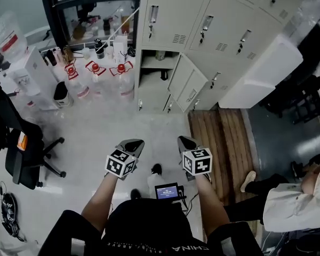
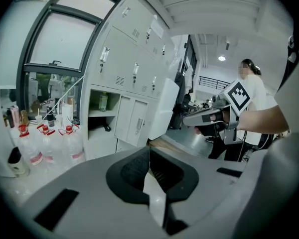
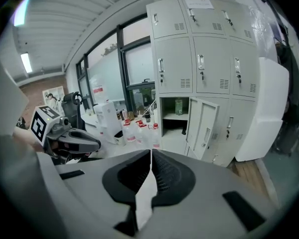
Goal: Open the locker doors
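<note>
Closest to me, at my chest, hangs a small lit screen [image 1: 167, 192], and from there my two forearms reach out toward the lockers [image 1: 224, 20]. My left gripper [image 1: 133, 144] and my right gripper [image 1: 185, 142] hover side by side above the pale floor, well short of the lockers and touching nothing. Each gripper's own view shows its jaws pressed together with nothing between them — the ribbed black pads meet along a thin line. The lockers are a beige bank of several rows. Most doors are shut, handles showing, but in the left column one compartment [image 1: 159, 63] stands bare, with a shelf and a bottle [image 3: 178, 106] inside, and just right of it a door [image 1: 189, 84] hangs swung outward. Left of the lockers, by the window, clear bottles with red caps [image 1: 96, 81] stand on the floor; further left of the lockers is a black office chair [image 1: 21, 153]. A big white panel [image 1: 261, 71] leans against the lockers' right part, and wooden boards [image 1: 218, 137] lie on the floor in front of them. Off to the right of the lockers — nearer my side — is another person [image 1: 290, 207] in a white top.
</note>
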Tool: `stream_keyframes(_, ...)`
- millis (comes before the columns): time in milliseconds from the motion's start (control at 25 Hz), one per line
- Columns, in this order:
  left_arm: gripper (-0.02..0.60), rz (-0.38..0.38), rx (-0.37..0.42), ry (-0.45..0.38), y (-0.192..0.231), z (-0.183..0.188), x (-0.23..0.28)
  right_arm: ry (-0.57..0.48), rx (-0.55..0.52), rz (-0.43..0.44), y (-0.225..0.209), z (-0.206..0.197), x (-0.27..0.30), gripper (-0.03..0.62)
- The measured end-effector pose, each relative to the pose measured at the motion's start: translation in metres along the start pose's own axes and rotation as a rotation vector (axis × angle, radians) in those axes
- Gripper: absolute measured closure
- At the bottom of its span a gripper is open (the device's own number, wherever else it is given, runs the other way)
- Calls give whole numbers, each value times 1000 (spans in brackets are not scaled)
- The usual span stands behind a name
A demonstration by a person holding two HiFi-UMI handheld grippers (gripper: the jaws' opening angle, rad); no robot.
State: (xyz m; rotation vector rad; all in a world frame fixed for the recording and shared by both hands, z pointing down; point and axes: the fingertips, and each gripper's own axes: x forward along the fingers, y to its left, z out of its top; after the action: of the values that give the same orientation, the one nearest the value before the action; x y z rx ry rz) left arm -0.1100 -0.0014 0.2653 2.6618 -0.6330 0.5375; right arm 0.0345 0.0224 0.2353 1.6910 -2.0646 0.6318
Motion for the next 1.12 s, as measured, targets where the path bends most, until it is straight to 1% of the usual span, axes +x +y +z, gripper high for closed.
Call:
stream_keyframes(120, 561, -16, 13, -1, -16, -5, -9, 5, -15, -26, 1, -12, -22, 559)
stream_keyframes(240, 561, -11, 22, -5, -28, -7, -12, 1, -9, -25, -2, -20, -33, 559)
stream_keyframes(360, 561, 1, 25, -5, -38, -6, -10, -7, 2, -12, -7, -23, -40, 559)
stream_keyframes(480, 561, 16, 25, -5, -50, 1, -3, -8, -15, 9, -14, -22, -49, 559)
stream_keyframes(680, 561, 23, 57, -6, -79, 11, 20, -21, -43, 28, -38, -25, -66, 559)
stream_keyframes(840, 561, 23, 80, -3, -98, 15, 32, -28, -50, 52, -49, -29, -71, 559)
stream_keyframes(960, 561, 37, 84, -9, -104, 20, 37, -26, -56, 65, -54, -33, -72, 559)
stream_keyframes(1120, 561, 57, 70, -29, -106, 28, 40, -30, -65, 77, -57, -34, -72, 559)
